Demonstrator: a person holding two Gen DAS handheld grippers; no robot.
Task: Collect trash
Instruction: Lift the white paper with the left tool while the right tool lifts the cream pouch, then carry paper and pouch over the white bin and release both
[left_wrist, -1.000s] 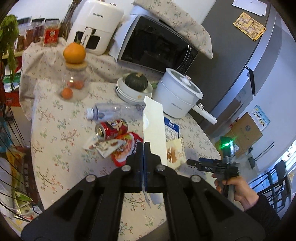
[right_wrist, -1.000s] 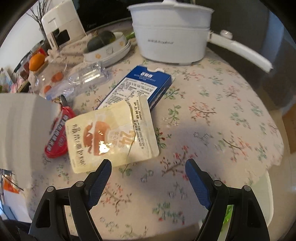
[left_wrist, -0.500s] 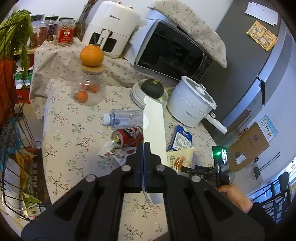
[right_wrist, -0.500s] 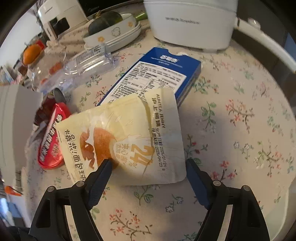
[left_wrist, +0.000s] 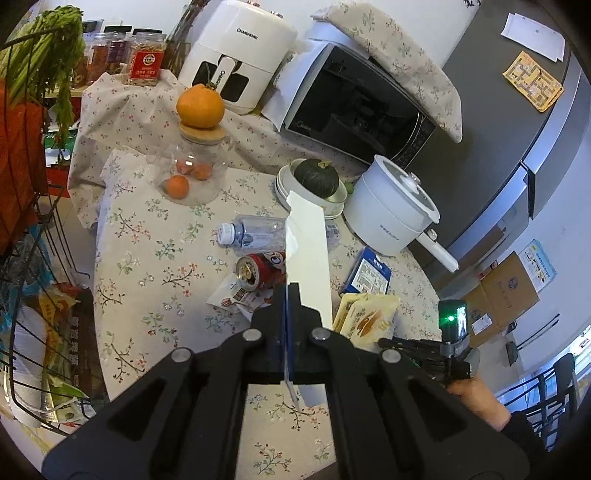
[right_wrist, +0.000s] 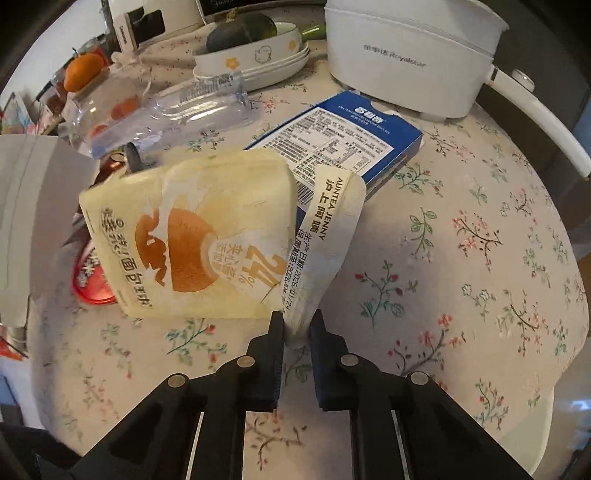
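At the bottom centre of the right wrist view, the right gripper (right_wrist: 296, 325) is closing its jaws on the lower edge of a cream bread wrapper (right_wrist: 207, 243), and the pads already pinch the folded flap. The wrapper is crumpled, printed with an orange loaf and dark lettering, and tilts up off the floral tablecloth (right_wrist: 461, 258). Just behind it lies a blue carton (right_wrist: 354, 136), partly covered by the wrapper's top edge. To the left a red packet (right_wrist: 88, 280) peeks out underneath, and a clear plastic bottle (right_wrist: 177, 110) lies further back. Beyond stand stacked bowls with a dark squash (right_wrist: 240, 29) and a white electric pot (right_wrist: 410, 51).

In the left wrist view, the left gripper (left_wrist: 287, 295) is clenched on a thin white sheet (left_wrist: 308, 254) that rises in mid-frame and hides part of a red can (left_wrist: 258, 269).

A second ago the right jaws stood wide apart, short of the wrapper, which lay flat.
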